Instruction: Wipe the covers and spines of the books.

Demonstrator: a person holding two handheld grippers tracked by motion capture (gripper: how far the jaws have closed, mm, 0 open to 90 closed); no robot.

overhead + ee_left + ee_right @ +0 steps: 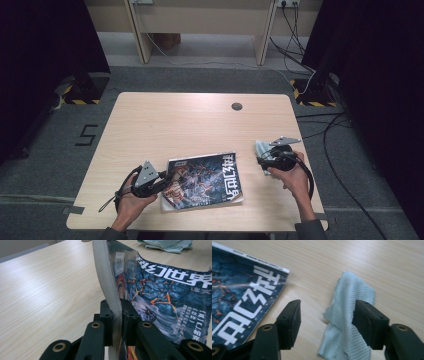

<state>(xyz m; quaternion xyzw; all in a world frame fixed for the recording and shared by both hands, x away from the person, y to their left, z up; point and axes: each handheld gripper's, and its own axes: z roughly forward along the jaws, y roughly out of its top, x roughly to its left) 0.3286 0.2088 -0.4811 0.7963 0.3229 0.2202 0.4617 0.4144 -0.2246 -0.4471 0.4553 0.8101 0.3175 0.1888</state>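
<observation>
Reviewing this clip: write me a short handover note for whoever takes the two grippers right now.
Left gripper: shut on the magazine, clamping its page edge and lifting that side off the table.
Right gripper: open, jaws on either side of the pale green cloth, which lies flat on the table right of the magazine; the pads are not pressing on it.
Done: magazine gripped.
Left: probably close on the cloth; what follows I can't tell.

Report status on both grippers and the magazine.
Left gripper shut on magazine edge. Right gripper open over cloth. Nothing in the way.
</observation>
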